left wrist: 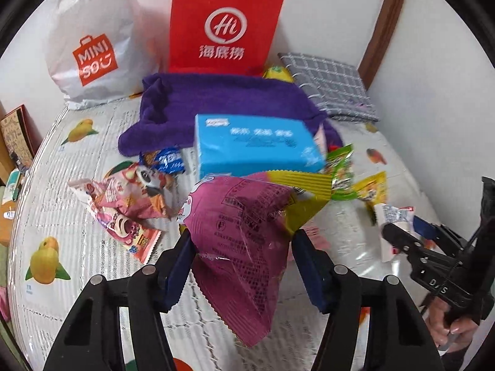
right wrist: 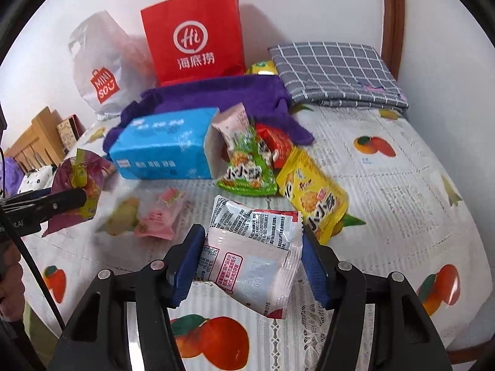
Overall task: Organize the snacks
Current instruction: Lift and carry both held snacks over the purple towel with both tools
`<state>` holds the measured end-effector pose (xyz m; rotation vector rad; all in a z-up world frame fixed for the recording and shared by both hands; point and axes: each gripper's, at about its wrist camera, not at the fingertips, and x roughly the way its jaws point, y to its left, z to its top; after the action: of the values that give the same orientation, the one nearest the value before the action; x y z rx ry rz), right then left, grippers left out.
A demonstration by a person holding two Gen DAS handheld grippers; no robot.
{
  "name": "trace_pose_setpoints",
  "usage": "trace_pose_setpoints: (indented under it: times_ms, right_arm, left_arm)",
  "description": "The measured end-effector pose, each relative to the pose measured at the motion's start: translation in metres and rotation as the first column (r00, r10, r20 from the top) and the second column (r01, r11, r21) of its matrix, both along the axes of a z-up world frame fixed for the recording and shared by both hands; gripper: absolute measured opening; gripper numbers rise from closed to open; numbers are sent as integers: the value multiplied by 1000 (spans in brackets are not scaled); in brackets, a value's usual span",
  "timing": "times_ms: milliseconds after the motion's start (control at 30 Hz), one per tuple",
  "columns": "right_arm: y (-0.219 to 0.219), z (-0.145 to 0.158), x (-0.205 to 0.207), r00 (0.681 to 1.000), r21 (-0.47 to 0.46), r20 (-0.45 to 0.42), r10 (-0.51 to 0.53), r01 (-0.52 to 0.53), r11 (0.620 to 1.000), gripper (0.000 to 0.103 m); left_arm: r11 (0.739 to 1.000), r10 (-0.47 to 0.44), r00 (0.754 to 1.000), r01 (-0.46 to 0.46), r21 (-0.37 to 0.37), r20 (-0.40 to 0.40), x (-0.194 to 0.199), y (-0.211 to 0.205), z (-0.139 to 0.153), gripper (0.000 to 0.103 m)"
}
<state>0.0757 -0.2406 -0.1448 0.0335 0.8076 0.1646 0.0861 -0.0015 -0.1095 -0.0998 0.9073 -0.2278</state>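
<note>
My left gripper (left wrist: pixel 243 247) is shut on a purple and yellow snack packet (left wrist: pixel 244 235), held above the table; it also shows at the left of the right wrist view (right wrist: pixel 82 182). My right gripper (right wrist: pixel 252 247) is shut on a white and red snack packet (right wrist: pixel 253 247), seen at the right of the left wrist view (left wrist: pixel 391 216). A blue box (right wrist: pixel 164 148) lies open-ended on its side, with a pink packet (right wrist: pixel 233 122), a green packet (right wrist: pixel 247 167), a red packet (right wrist: pixel 275 143) and a yellow packet (right wrist: pixel 312 194) at its mouth. Pink packets (left wrist: pixel 123 207) lie to the left.
A purple towel (left wrist: pixel 222 102) lies behind the box. A red paper bag (left wrist: pixel 222 27) and a white Miniso bag (left wrist: pixel 89 40) stand against the wall. A grey checked cushion (right wrist: pixel 334 74) sits at the back right. A small pink sweet (right wrist: pixel 161 216) lies on the fruit-print tablecloth (right wrist: pixel 386 185).
</note>
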Motion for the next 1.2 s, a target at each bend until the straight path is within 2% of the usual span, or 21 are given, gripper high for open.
trace_pose_setpoints:
  times_ms: [233, 467, 767, 1200]
  right_arm:
    - [7, 34, 6, 999, 17, 38, 11, -12, 1000, 57]
    - [14, 47, 23, 998, 56, 43, 41, -44, 997, 55]
    - [24, 58, 44, 996, 63, 51, 71, -74, 995, 55]
    - [39, 83, 103, 993, 46, 83, 87, -91, 995, 55]
  left_arm:
    - [1000, -5, 999, 6, -15, 43, 4, -5, 31, 61]
    - [1000, -1, 997, 2, -11, 75, 17, -2, 54, 61]
    - [1000, 14, 997, -14, -8, 76, 44, 2, 63, 61]
    - [999, 49, 996, -50, 8, 77, 98, 11, 76, 61]
